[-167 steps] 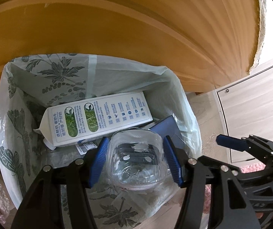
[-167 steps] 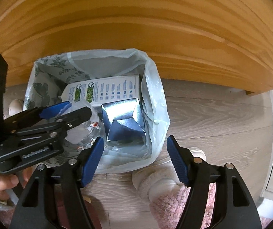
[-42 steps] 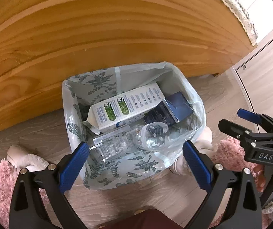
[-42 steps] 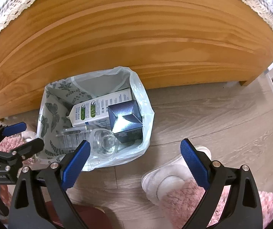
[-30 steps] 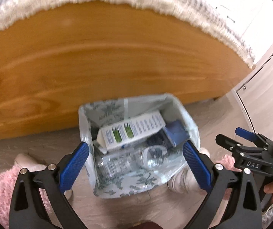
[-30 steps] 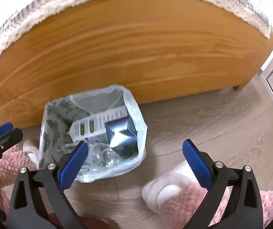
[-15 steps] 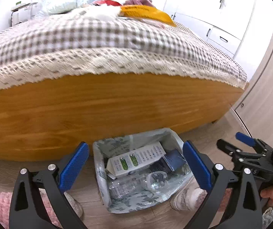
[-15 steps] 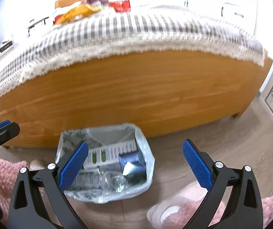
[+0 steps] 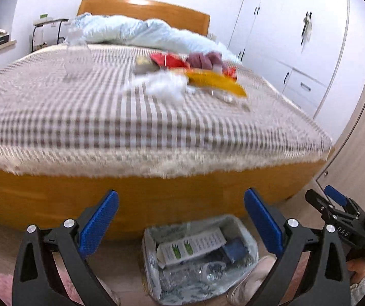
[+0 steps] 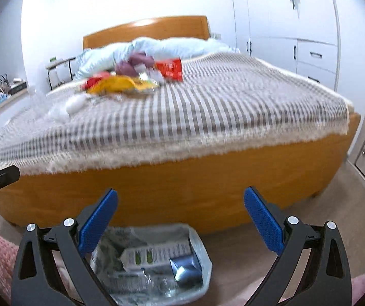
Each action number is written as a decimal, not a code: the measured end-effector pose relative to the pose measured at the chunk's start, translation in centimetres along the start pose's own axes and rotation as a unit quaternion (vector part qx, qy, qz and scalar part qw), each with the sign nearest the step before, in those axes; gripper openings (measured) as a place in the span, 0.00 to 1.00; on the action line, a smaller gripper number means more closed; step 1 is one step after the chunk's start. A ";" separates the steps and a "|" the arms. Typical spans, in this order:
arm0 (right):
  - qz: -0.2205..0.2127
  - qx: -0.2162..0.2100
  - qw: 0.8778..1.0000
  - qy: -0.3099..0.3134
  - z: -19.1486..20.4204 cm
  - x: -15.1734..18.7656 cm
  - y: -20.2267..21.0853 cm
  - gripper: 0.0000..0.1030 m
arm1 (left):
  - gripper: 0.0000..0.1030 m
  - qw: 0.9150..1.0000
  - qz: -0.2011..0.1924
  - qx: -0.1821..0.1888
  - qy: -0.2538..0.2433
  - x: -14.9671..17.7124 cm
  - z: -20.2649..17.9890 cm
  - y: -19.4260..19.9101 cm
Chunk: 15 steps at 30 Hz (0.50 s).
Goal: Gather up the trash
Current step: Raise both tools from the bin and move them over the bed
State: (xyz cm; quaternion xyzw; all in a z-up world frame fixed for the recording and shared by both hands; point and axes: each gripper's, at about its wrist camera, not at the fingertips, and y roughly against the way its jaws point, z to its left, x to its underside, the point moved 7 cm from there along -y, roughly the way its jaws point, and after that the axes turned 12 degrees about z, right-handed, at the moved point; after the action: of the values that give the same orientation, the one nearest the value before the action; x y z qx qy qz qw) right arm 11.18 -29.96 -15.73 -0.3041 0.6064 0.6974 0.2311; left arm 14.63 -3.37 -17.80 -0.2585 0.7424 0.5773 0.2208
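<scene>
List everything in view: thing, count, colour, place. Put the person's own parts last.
bin bag: one, pale leaf print, floor by bed foot.
milk carton: one, white and green, in bag.
dark blue box: one, in bag.
clear bottle: one, in bag.
yellow wrapper: one, on bedspread.
red packets: at least two, near wrapper.
white tissue: one clump, on bedspread.
upright clear bottle: one, on bedspread.
quilt: pale blue, by headboard.
wardrobe: white, beside bed.
left gripper: open, empty.
right gripper: open, empty.

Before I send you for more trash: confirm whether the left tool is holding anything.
No. The left tool is wide open with nothing between its blue pads, only the trash bin on the floor beyond.
</scene>
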 end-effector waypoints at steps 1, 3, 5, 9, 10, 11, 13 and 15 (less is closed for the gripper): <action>-0.006 0.002 1.000 0.006 0.2 -0.5 0.2 0.92 | 0.93 1.000 -0.006 -0.002 0.000 -0.3 0.0 0.3; -0.026 0.017 0.999 0.025 0.4 -1.6 0.9 0.92 | 0.93 1.000 -0.023 -0.008 -0.003 -1.3 0.3 1.2; -0.051 0.025 0.998 0.040 0.8 -3.0 1.7 0.92 | 0.93 0.999 -0.036 -0.019 -0.004 -2.3 0.6 1.8; -0.087 0.028 0.994 0.054 1.3 -5.4 2.8 0.92 | 0.93 0.998 -0.052 -0.024 0.003 -4.0 1.6 2.8; -0.093 0.027 0.994 0.055 1.4 -6.1 2.8 0.92 | 0.93 0.998 -0.056 -0.026 0.004 -4.3 1.8 3.0; -0.098 0.025 0.993 0.055 1.4 -6.6 2.9 0.92 | 0.93 0.998 -0.059 -0.027 0.005 -4.6 1.9 3.0; -0.103 0.016 0.993 0.051 1.6 -7.6 2.9 0.92 | 0.93 0.998 -0.063 -0.030 0.006 -5.5 2.3 3.0; -0.113 0.011 0.992 0.047 1.8 -8.7 2.9 0.92 | 0.93 0.997 -0.065 -0.030 0.008 -6.2 2.5 3.1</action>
State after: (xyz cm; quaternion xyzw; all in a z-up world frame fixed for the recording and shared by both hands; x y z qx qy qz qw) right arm 15.07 -28.20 -7.40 -0.4007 0.5860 0.6452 0.2826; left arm 17.46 0.44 -12.22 -0.3175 0.7081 0.5814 0.2444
